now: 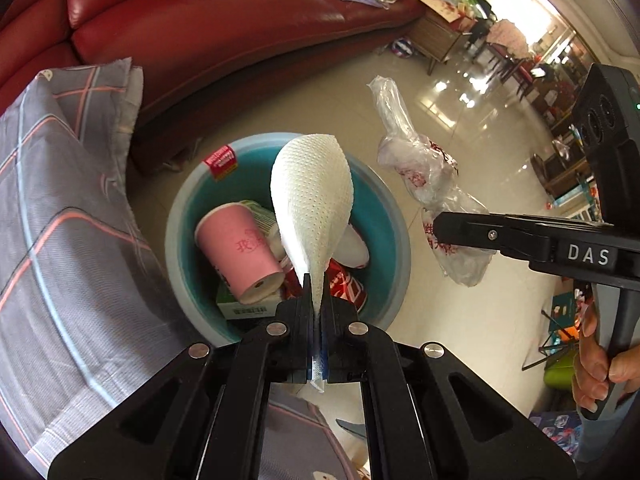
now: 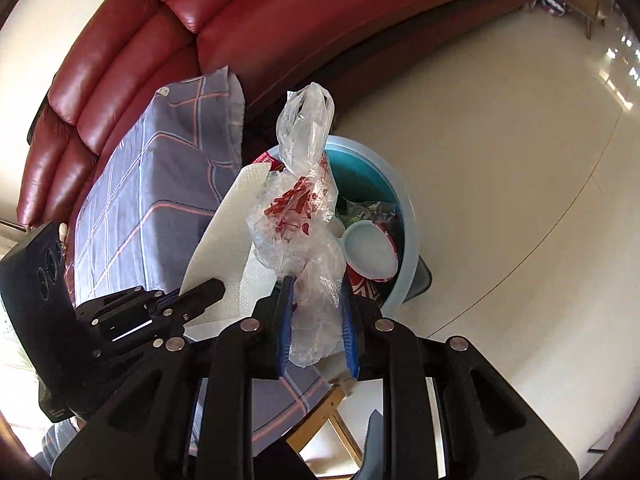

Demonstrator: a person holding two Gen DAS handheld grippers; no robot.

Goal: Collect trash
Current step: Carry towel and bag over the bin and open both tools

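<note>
My left gripper (image 1: 316, 280) is shut on a white embossed paper towel (image 1: 312, 196) that sticks up over a teal trash bin (image 1: 384, 216) on the floor. The bin holds a pink paper cup (image 1: 240, 252), a red can, a small box and other rubbish. In the right wrist view my right gripper (image 2: 316, 284) is shut on a crumpled clear plastic bag with red print (image 2: 300, 208), held above the bin's (image 2: 404, 248) left side. The same bag (image 1: 420, 176) hangs from the right gripper's finger in the left wrist view. The towel (image 2: 228, 240) and the left gripper (image 2: 204, 292) show at the left.
A red leather sofa (image 1: 224, 32) curves behind the bin. A grey checked cloth (image 1: 68, 216) covers a surface to the bin's left. Shiny tiled floor (image 2: 500, 160) stretches to the right. A hand (image 1: 596, 364) grips the right tool's handle. Furniture and clutter stand far back right.
</note>
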